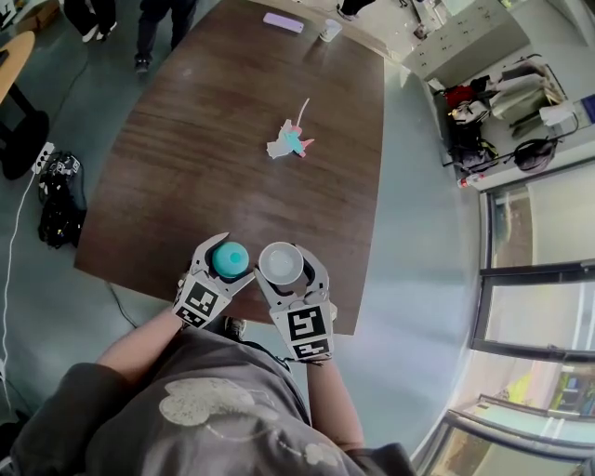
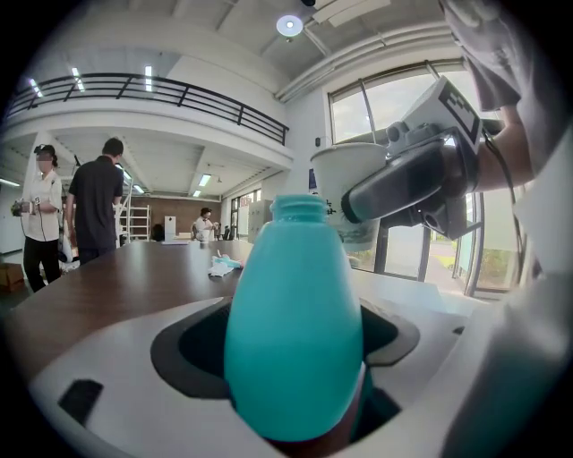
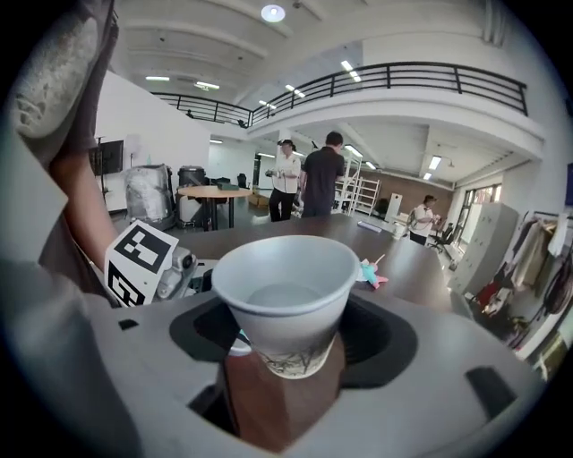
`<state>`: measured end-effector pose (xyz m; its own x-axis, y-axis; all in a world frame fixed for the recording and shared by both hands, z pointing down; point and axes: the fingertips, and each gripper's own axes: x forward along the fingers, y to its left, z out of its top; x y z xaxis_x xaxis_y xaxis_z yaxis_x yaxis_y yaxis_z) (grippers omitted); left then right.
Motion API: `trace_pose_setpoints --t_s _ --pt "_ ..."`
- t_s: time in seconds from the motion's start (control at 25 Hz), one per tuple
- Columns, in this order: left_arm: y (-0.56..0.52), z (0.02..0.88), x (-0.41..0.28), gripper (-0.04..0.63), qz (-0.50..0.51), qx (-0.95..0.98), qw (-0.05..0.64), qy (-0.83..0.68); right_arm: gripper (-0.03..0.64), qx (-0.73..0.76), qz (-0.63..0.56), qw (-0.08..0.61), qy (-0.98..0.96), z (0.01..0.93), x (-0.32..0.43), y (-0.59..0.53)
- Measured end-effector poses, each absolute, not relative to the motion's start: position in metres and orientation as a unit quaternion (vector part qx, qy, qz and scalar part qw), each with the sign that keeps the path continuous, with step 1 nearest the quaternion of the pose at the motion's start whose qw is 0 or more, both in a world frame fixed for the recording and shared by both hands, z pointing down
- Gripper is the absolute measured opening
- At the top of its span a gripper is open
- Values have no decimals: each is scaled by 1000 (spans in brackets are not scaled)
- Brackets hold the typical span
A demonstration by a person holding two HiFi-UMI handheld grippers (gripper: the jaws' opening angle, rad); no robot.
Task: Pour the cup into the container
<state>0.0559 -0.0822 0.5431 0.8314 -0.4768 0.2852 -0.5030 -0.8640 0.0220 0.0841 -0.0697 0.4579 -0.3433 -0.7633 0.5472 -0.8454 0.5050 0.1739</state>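
Note:
My left gripper point(image 1: 226, 264) is shut on a teal bottle point(image 1: 231, 259), held upright with its open neck up; the same teal bottle point(image 2: 294, 331) fills the left gripper view between the jaws. My right gripper point(image 1: 284, 271) is shut on a white paper cup point(image 1: 280, 262), upright, right beside the bottle over the near edge of the brown table point(image 1: 214, 130). In the right gripper view the paper cup point(image 3: 286, 300) stands level with clear liquid low inside it. The paper cup point(image 2: 345, 183) shows just right of the bottle's neck in the left gripper view.
A small white and teal paper scrap point(image 1: 290, 141) lies mid-table. A pale purple flat thing point(image 1: 283, 22) and a small white cup point(image 1: 330, 31) sit at the far end. People stand beyond the table point(image 3: 304, 183). A black bag point(image 1: 61, 200) lies on the floor at left.

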Motion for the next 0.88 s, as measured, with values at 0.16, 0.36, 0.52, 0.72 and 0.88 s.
trace_pose_setpoints --t_s 0.16,0.36,0.52,0.72,0.88 --pt "-82 546 56 408 135 956 49 -255 311 486 65 331 -806 470 80 -73" --pt "-81 547 56 408 134 957 47 -253 311 471 49 381 -794 476 75 -76" --pt "-80 546 56 408 134 957 48 -251 311 465 43 402 -787 479 74 -77" --pt "-81 547 57 408 133 958 48 -249 310 460 31 430 -776 482 73 -78" --pt "-84 547 59 408 131 959 48 -246 308 462 25 463 -756 485 77 -79"
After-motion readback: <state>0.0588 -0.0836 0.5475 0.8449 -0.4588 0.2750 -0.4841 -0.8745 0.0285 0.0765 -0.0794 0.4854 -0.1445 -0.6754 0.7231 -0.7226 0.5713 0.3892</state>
